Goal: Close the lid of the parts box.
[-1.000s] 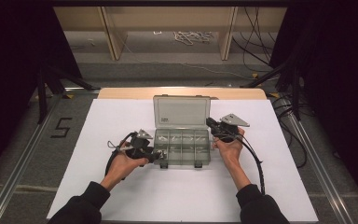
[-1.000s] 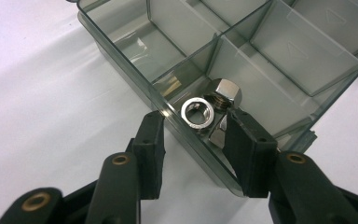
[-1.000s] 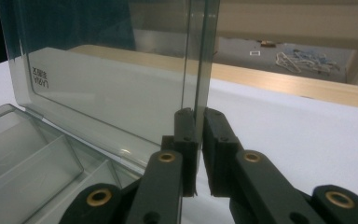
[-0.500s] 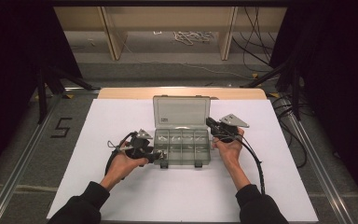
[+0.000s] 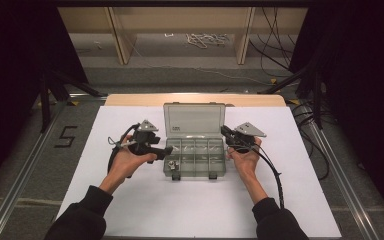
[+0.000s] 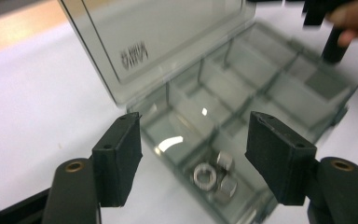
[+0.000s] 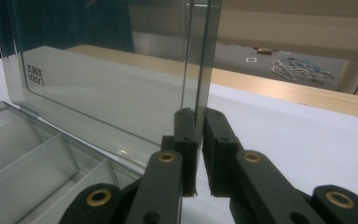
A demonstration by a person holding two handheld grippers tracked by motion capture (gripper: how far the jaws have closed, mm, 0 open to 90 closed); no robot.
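A clear plastic compartment box [image 5: 202, 170] sits mid-table with its lid [image 5: 194, 120] standing upright. My right gripper [image 5: 225, 133] is at the lid's right edge. In the right gripper view it [image 7: 199, 112] is shut on that thin edge of the lid [image 7: 98, 84]. My left gripper [image 5: 168, 150] is at the box's left side. In the left gripper view it [image 6: 193, 119] stands open and empty just above the box [image 6: 261, 88], over a near compartment that holds a few metal nuts [image 6: 214, 173]. The other compartments look empty.
White sheet [image 5: 180, 210] covers the table, with bare room in front of and beside the box. A wooden strip [image 5: 195, 99] runs along the far edge. Each gripper trails a black cable [image 5: 275, 175]. Metal rails [image 5: 25, 165] flank the table.
Almost nothing differs. The left gripper has shifted slightly toward the box's left side; the right gripper and the lid have stayed put.
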